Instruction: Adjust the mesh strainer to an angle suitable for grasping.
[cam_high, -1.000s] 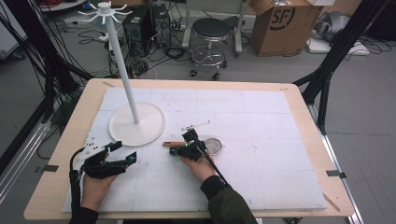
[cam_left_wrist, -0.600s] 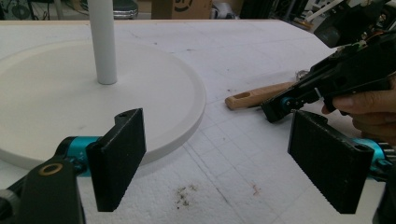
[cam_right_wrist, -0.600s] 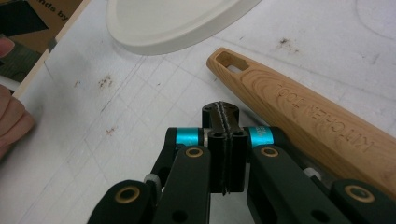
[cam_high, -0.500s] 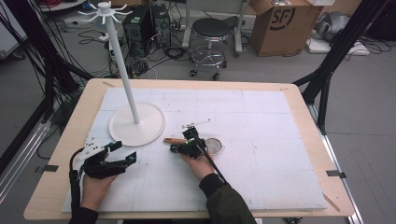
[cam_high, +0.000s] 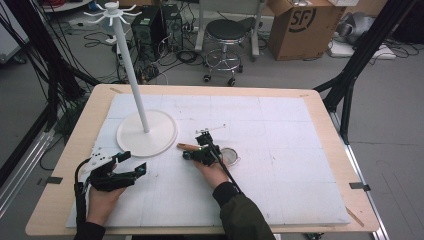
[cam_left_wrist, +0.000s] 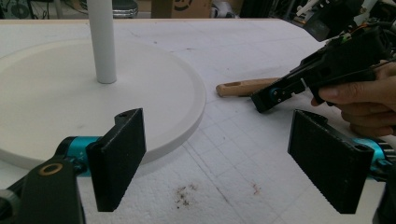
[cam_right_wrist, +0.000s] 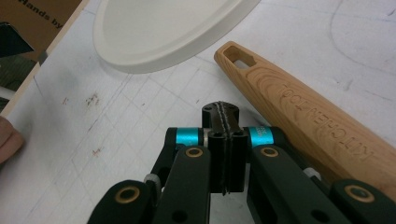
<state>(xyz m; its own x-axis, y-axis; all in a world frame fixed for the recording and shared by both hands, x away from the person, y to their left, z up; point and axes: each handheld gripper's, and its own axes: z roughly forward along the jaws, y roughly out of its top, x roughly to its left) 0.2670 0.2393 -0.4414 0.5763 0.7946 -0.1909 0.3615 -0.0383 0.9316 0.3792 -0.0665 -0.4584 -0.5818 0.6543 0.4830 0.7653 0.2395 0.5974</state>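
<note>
In the right gripper view, the right gripper (cam_right_wrist: 223, 140) is seen with its jaws clenched together on nothing, and the light wooden tool handle stamped with lettering (cam_right_wrist: 299, 112) is found just beside it on the jaws' right side, apart from them, its long axis slanting up and away toward the slotted hanging end, which points at the white round base of the hanging stand (cam_right_wrist: 173, 28). From the high view, that handle (cam_high: 187, 147) is seen lying across the white foam mat (cam_high: 280, 190) on the desk (cam_high: 330, 107), running leftward from a small round metal strainer head (cam_high: 231, 156) toward the stand's base (cam_high: 147, 132), with the right gripper (cam_high: 192, 155) set low beside it. The right hand (cam_high: 212, 172) is judged the nearer by far; a sideways shift onto the handle would be needed with the jaws first released. The left gripper (cam_high: 131, 161), with its jaws spread wide and empty, is held near the desk's left front, well apart from the handle (cam_left_wrist: 243, 87), which is seen farther off in the left gripper view beyond the base's rim. Against the frame of a second earlier, little is changed: the right gripper remains closed beside the handle, and the left is unmoved.
</note>
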